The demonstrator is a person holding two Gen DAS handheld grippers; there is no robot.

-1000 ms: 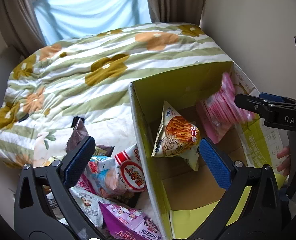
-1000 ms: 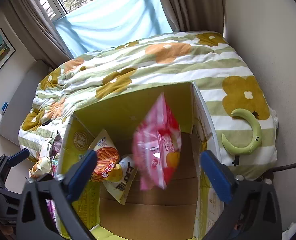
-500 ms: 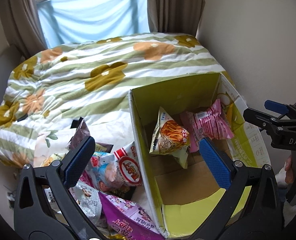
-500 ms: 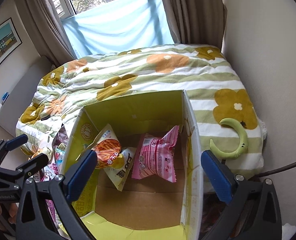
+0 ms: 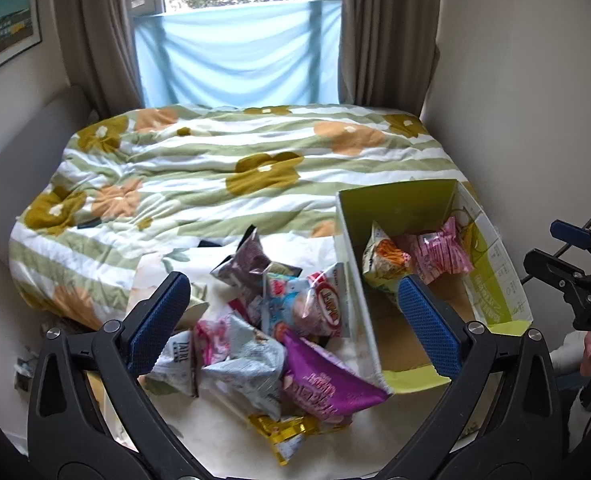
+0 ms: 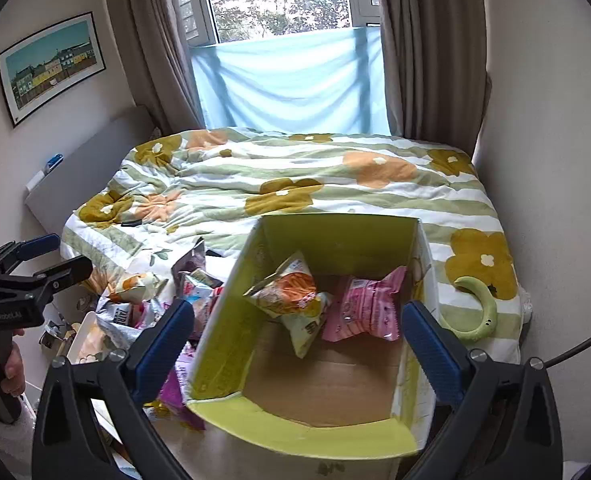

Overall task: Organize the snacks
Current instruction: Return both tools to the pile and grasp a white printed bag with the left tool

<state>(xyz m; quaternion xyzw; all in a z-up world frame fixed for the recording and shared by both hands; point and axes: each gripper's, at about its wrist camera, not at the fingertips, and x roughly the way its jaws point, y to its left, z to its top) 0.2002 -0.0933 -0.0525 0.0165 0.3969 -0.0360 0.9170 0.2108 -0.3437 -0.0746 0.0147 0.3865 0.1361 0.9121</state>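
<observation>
A yellow-green cardboard box stands open on the bed, also in the left wrist view. Inside lie an orange-print snack bag and a pink snack bag. A pile of snack bags lies left of the box, with a purple bag and a silver bag nearest. My left gripper is open and empty above the pile. My right gripper is open and empty above the box's near side.
The bed has a striped flower quilt. A green crescent toy lies on it right of the box. Walls close in on the right. A window with blue cloth is at the far end.
The pink bag fell from the air and came to rest in the box. Both grippers pulled back and up. The left one shifted left over the pile.
</observation>
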